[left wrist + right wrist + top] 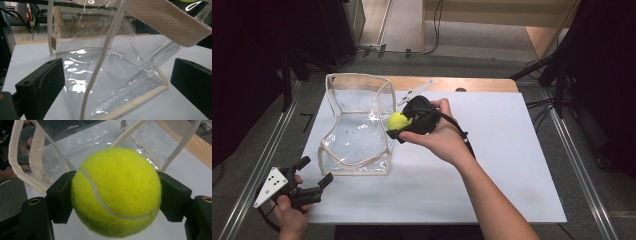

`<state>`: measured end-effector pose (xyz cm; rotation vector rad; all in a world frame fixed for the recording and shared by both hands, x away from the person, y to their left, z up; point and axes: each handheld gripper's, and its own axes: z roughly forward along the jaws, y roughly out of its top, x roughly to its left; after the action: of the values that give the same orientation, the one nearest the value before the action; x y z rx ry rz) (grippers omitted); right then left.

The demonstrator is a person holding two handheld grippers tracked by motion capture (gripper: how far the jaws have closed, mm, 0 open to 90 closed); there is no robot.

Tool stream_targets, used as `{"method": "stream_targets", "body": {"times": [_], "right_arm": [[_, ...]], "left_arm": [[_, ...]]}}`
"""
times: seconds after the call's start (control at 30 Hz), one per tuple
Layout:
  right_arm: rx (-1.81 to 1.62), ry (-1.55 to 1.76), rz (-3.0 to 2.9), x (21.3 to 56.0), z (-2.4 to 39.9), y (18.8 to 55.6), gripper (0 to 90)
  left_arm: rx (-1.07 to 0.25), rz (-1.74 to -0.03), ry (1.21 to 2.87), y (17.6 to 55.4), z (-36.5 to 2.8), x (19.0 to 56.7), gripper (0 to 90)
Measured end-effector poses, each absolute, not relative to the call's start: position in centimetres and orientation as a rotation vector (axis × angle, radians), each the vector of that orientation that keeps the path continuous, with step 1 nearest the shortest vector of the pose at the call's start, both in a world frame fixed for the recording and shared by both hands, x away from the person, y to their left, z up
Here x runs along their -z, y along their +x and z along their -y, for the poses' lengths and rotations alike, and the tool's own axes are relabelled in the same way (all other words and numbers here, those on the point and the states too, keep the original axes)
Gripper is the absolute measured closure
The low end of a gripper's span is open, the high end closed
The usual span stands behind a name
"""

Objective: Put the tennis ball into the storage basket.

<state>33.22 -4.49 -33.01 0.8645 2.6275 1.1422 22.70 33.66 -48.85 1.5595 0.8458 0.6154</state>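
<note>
Tennis ball (116,192) pinched between jaws of right gripper (401,125), held above counter (512,165) at right rim of clear pouch (357,125). Pouch stands open on counter, cream piping along edges. Left gripper (314,176) near pouch's front corner, jaws spread, nothing between them.

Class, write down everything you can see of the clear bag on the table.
The clear bag is see-through plastic, glossy and creased, edged all round with cream fabric binding; a cream webbing strap runs across its top. It stands slumped on the white table cover, mouth gaping upward, with nothing visible inside. The right tool, shut on a yellow tennis ball, holds the ball at the bag's right edge. The left tool is open, jaws either side of the bag's near corner, apart from it.
</note>
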Motion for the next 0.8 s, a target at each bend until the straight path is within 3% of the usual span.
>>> {"method": "stream_targets", "body": {"times": [0.8], "right_arm": [[-1.146,0.815,-2.631,31.5,2.9,33.1,22.9]], "left_arm": [[-0.613,-0.848,1.553,22.7,-33.7,48.9,0.0]]}}
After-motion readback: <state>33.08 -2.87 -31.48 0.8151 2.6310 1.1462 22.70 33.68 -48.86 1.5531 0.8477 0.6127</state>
